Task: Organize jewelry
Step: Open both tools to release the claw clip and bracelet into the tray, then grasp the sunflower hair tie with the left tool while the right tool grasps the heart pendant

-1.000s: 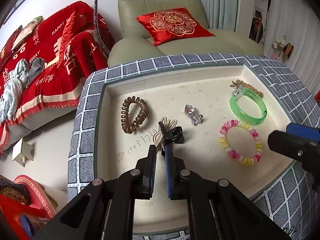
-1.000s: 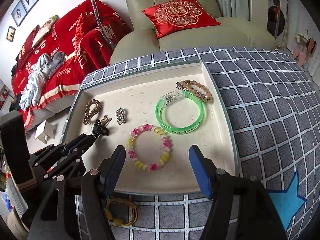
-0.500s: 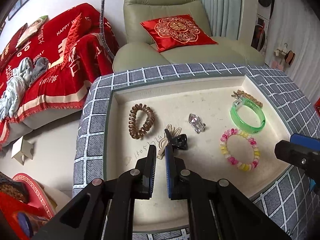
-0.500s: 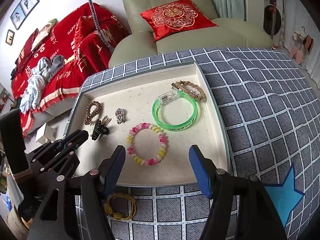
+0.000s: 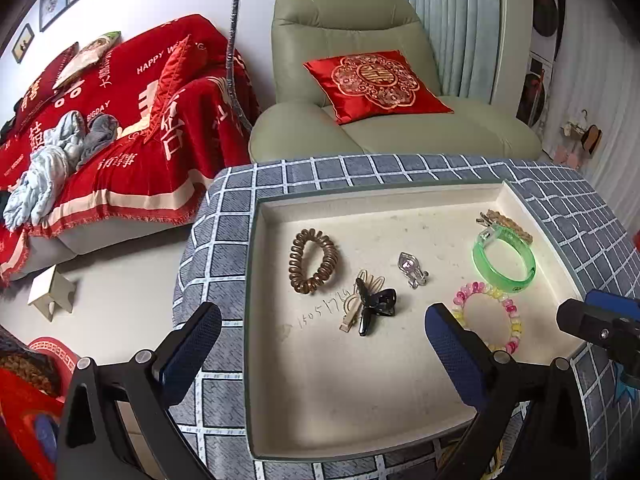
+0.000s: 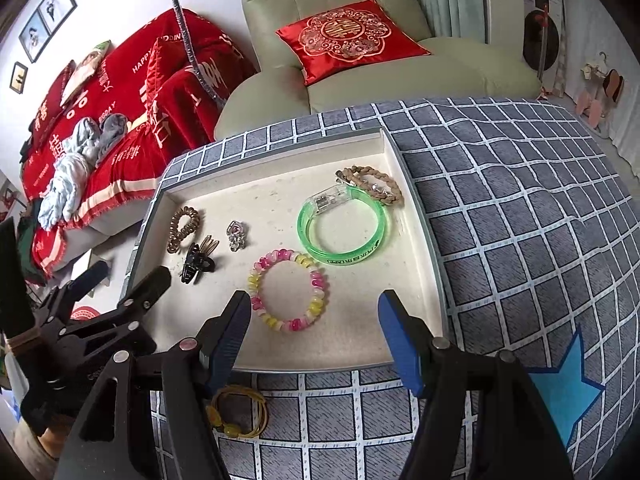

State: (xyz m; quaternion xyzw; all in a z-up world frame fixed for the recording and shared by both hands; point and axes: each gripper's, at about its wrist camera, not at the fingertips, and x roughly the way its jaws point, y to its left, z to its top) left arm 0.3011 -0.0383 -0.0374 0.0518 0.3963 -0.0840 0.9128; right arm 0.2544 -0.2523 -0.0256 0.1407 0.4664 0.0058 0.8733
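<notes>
The left gripper (image 5: 322, 338) has just been opening its jaws and now stands wide open, with nothing pressed between the blue pads; it hovers over the near part of the cream tray (image 5: 360, 412). The tray lies on a table with a grey checked cloth (image 6: 520, 240).

In the left wrist view, seen from the tray's middle, the black claw hair clip (image 5: 374, 306) lies close by at about 9 o'clock, partly on a beige hair clip (image 5: 356, 300). The brown spiral hair tie (image 5: 314, 260) is at 10 o'clock. The small clear crystal clip (image 5: 412, 270) is at about 1 o'clock. The green translucent bangle (image 5: 504, 260) is at 2 o'clock, touching a braided brown bracelet (image 5: 506, 220) behind it. The pink and yellow bead bracelet (image 5: 490, 316) is at 4 o'clock.

The right gripper (image 6: 314, 342) is partly open and holds nothing; it hangs over the near edge of the tray, just before the bead bracelet. A yellow corded bracelet (image 6: 238, 412) lies on the cloth outside the tray, under the right gripper's left finger.
</notes>
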